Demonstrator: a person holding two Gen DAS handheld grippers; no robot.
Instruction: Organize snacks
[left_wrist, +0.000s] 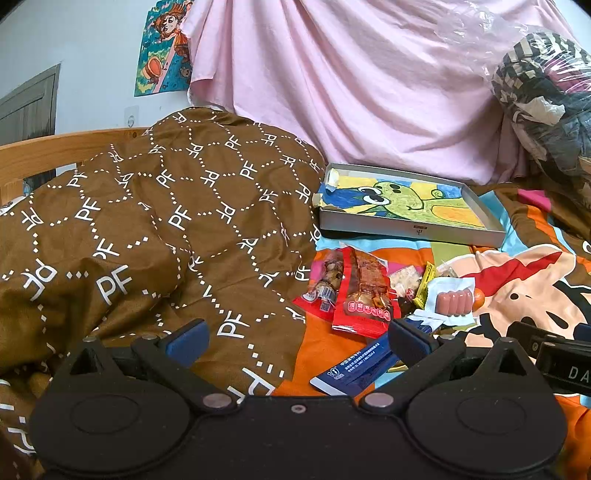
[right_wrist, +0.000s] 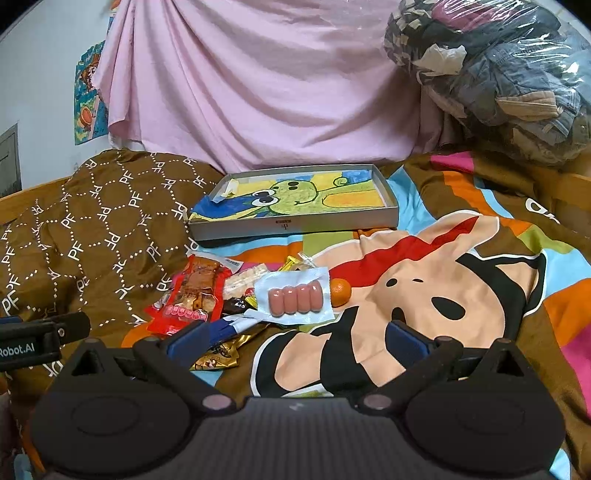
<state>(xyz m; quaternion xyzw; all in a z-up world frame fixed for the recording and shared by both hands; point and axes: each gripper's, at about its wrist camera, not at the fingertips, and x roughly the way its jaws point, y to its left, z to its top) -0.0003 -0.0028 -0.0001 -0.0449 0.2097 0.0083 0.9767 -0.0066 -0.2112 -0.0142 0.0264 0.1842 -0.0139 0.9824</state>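
Observation:
A pile of snacks lies on the cartoon bedsheet in front of a shallow grey box lined with a green cartoon drawing. The pile holds two red meat packets, a clear pack of pink sausages, a small orange, a yellow packet, a blue sachet and a gold packet. My left gripper hovers open just short of the pile, above the blue sachet. My right gripper is open too, with nothing between its fingers, near the sausage pack.
A brown quilt printed with "PF" is heaped left of the snacks. A pink sheet hangs behind the box. A clear bag of clothes sits at the back right. A wooden bed rail runs along the left.

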